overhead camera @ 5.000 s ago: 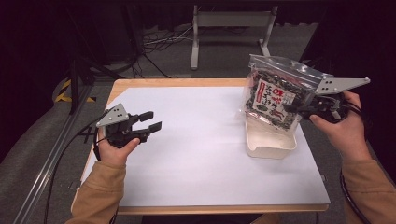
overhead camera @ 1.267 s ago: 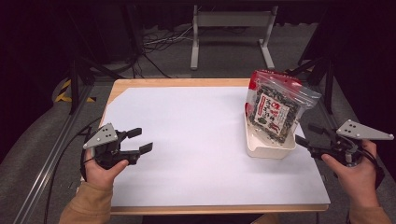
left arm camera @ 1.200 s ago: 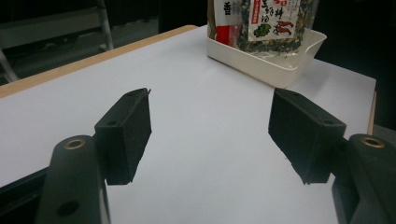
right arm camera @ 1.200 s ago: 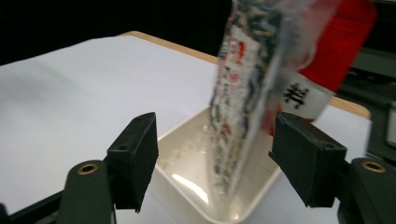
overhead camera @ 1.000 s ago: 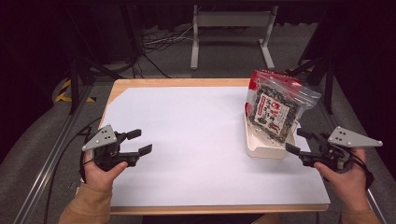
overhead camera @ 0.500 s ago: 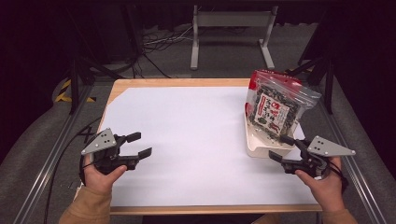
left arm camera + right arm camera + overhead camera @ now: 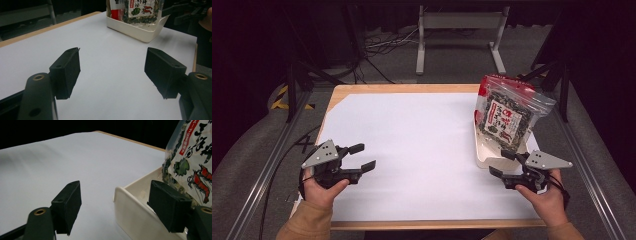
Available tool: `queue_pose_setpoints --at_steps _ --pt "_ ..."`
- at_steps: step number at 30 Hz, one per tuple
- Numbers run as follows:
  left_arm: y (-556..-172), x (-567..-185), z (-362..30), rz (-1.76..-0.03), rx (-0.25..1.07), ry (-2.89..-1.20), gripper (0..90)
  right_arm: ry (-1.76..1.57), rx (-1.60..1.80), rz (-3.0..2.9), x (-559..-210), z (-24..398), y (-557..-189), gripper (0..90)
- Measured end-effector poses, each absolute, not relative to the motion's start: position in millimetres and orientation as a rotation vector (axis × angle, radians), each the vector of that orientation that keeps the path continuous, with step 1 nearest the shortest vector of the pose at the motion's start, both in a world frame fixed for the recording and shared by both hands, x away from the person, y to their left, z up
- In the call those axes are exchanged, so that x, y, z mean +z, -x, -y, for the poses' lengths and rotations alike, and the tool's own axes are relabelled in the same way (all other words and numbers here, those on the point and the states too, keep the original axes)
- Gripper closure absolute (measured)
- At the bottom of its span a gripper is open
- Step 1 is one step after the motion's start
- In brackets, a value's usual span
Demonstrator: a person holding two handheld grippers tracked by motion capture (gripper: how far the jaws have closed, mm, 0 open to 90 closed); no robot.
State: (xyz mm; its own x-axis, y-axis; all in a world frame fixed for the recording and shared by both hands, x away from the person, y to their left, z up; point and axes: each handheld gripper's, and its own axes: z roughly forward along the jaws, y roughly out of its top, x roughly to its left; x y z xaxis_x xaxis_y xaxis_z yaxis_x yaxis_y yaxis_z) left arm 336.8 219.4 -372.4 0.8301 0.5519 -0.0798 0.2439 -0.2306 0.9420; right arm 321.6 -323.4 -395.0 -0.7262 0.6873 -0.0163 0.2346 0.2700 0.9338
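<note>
Bag released into the tray, both grippers now back at the near edge

The right gripper [image 7: 506, 164] has let go of the snack bag [image 7: 507, 115] it carried five seconds ago and has come back toward the person; its jaws are spread and hold nothing. The bag now stands just ahead of this gripper, leaning in the white tray [image 7: 486, 155], whose near corner sits between the jaws in the right gripper view [image 7: 130, 205]. The left gripper [image 7: 362, 157] has also drifted nearer to the person, jaws apart and empty over the white table cover [image 7: 412, 140], with the tray [image 7: 135, 30] well ahead of it and to its right. I judge that the placing is finished: the bag stays up without support, so nothing more seems needed except to keep the grippers away from it.
</note>
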Motion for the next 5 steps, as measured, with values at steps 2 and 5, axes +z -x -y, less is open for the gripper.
queue_pose_setpoints --at_steps 2,5 --pt "-337.1 -372.7 -219.3 -0.606 0.322 -1.817 29.1 -0.839 1.456 -2.119 -395.2 324.3 -321.6 25.9" --pt "-336.9 -372.7 -219.7 -0.610 0.320 -1.817 29.1 -0.837 1.461 -2.111 -394.6 325.6 -321.4 25.9"
